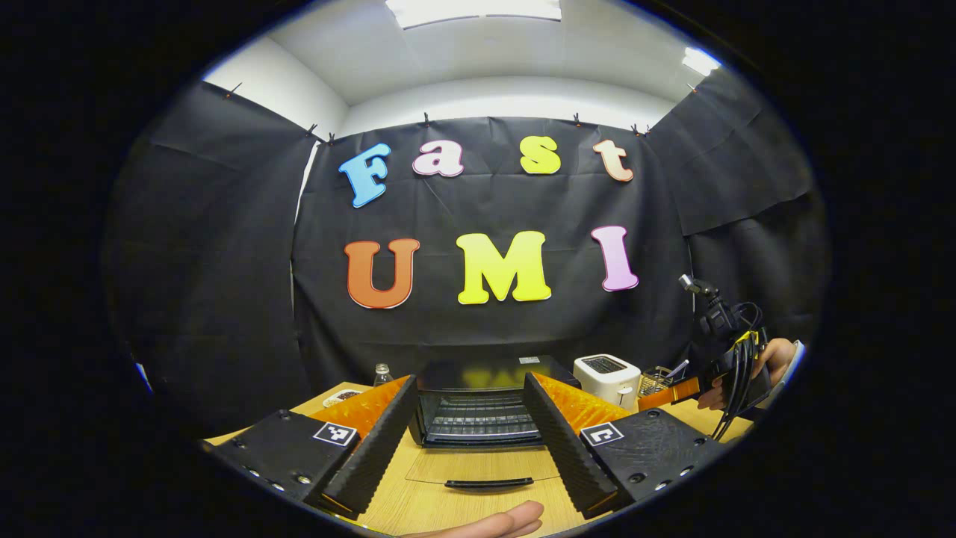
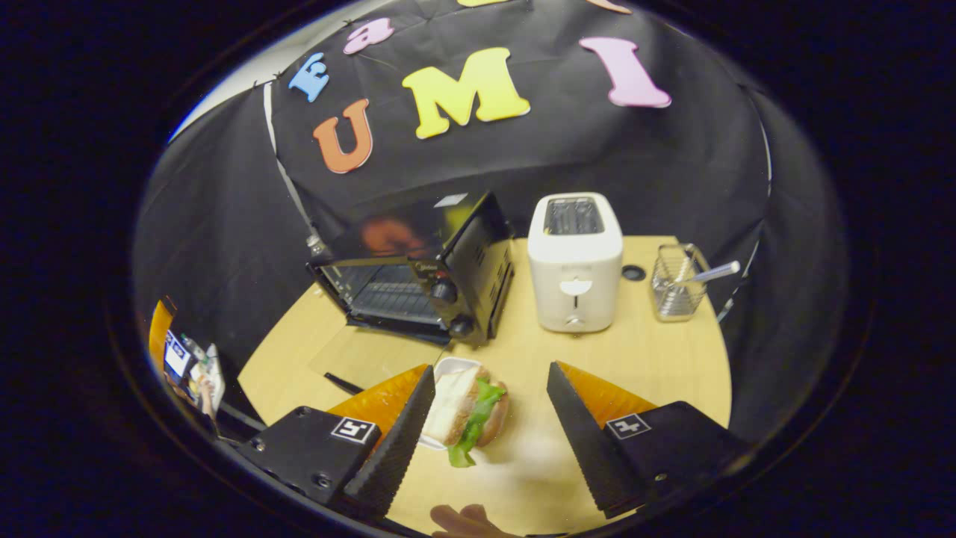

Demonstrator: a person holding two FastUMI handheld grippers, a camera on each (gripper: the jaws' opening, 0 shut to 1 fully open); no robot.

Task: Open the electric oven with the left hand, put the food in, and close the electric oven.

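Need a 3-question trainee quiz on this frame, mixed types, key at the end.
1. True or false: the oven door is closed.
2. What lies between the right gripper fingers? A) sandwich B) toaster C) bottle
3. Fill in: the white toaster stands between the oven and the wire ____.

Key: 1 false, the door lies open and flat on the table. 2 A, the sandwich sits on a small dish, both fingers apart from it. 3 basket.
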